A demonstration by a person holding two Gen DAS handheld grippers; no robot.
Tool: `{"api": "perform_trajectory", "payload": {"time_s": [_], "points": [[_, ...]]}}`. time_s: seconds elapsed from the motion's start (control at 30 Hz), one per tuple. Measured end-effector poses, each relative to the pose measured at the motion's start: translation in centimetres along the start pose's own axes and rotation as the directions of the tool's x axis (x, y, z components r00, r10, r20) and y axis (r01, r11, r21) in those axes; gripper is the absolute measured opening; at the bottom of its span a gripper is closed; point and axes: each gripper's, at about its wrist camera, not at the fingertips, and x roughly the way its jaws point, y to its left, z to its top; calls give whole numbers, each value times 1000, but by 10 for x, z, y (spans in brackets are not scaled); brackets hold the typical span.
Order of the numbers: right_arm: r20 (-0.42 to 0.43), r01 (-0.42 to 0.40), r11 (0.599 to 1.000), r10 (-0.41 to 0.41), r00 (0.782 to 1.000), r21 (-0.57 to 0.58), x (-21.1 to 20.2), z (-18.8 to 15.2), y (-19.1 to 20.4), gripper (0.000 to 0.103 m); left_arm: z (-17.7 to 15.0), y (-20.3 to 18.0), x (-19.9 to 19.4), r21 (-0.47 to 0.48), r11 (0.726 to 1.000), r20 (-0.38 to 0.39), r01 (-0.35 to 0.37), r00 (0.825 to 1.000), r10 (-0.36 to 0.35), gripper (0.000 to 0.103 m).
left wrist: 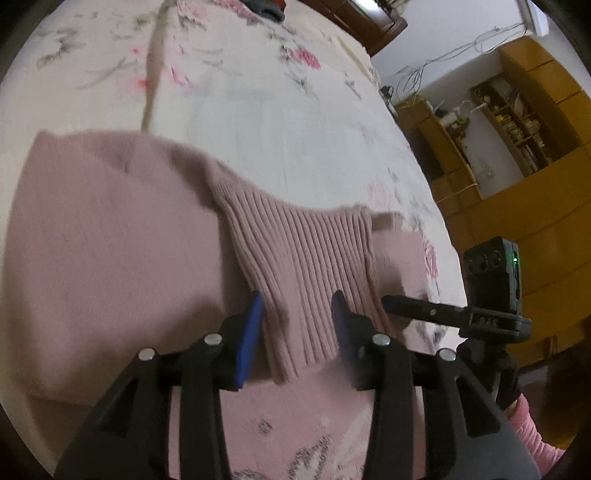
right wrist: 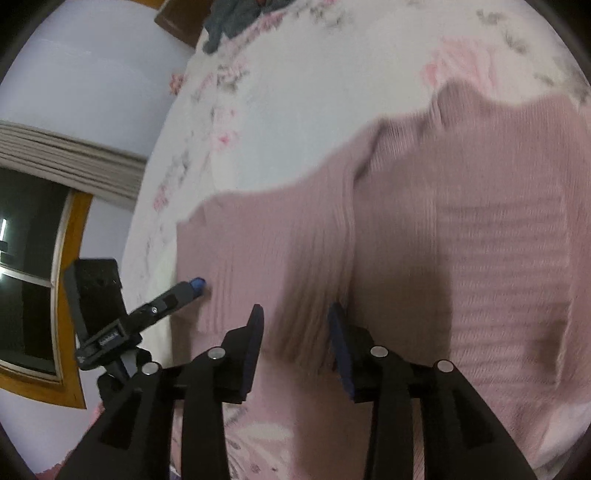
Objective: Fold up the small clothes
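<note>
**Both grippers open over the ribbed band of the pink sweater**

The pink sweater (left wrist: pixel 110 240) lies flat on the bed (left wrist: pixel 277 122), directly in front of both grippers. The left gripper (left wrist: pixel 297 310) stands with its jaws apart, and the ribbed band (left wrist: pixel 303 266) of the sweater runs between them without being pinched. The band's ribs run forward, away from the gripper, along the same line as the fingers. In the right wrist view the right gripper (right wrist: pixel 295 325) is also released, its jaws on both sides of a ribbed fold (right wrist: pixel 314 295) of the same sweater. The two grippers are near each other: the right gripper's fingers show just to the right of the left one, at the sweater's edge. I judge that the next move depends on closing on this band, and both hands look equally near to it.

There are no containers in view. Dark clothes (right wrist: pixel 236 14) lie far ahead on the bed.
</note>
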Motion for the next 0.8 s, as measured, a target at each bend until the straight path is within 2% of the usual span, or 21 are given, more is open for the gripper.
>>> {"api": "perform_trajectory", "payload": {"time_s": [0.07, 0.1, 0.13, 0.2, 0.27, 0.4, 0.5, 0.57, 0.67, 0.7, 0.73, 0.77, 0.8], "points": [[-6, -7, 1000, 7, 1000, 9, 2, -2, -1, 20, -6, -1, 8, 31, 996, -25, -85, 996, 86, 37], [-12, -21, 1000, 21, 1000, 18, 2, -2, -2, 3, -8, 0, 13, 38, 993, -40, -108, 993, 109, 37], [-11, -27, 999, 27, 1000, 27, -1, -4, -3, 0, -10, 2, 16, 40, 991, -54, -125, 990, 128, 36], [-7, 13, 1000, -13, 1000, 8, -4, -7, -5, 0, -10, 7, 21, 45, 990, -67, -133, 988, 136, 34], [-15, 96, 995, -96, 995, -19, -3, -12, -11, 0, -10, 12, 21, 35, 992, -68, -118, 990, 120, 33], [14, 15, 999, -16, 1000, 37, -7, -17, -23, 2, -12, 11, 23, 54, 990, -63, -129, 989, 132, 33], [44, -60, 995, 57, 997, 77, -13, -17, -24, 26, -14, 8, 23, 56, 990, -60, -131, 989, 134, 35], [42, -80, 993, 77, 996, 92, -10, -17, -21, 34, -13, 9, 24, 49, 991, -59, -125, 990, 128, 36], [12, -108, 989, 107, 994, 104, 2, -15, -17, 35, -15, 9, 24, 48, 991, -54, -122, 991, 124, 37], [4, -105, 990, 105, 994, 99, 6, -15, -15, 31, -15, 10, 23, 45, 992, -53, -121, 991, 123, 37], [0, -98, 991, 98, 995, 93, 13, -13, -10, 20, -15, 10, 23, 41, 992, -52, -118, 991, 120, 37], [-1, -100, 991, 100, 995, 93, 13, -14, -11, 13, -15, 11, 23, 40, 992, -52, -116, 992, 118, 37], [-1, -104, 990, 105, 995, 96, 14, -14, -11, 12, -15, 12, 23, 43, 993, -53, -114, 992, 116, 37]]}}
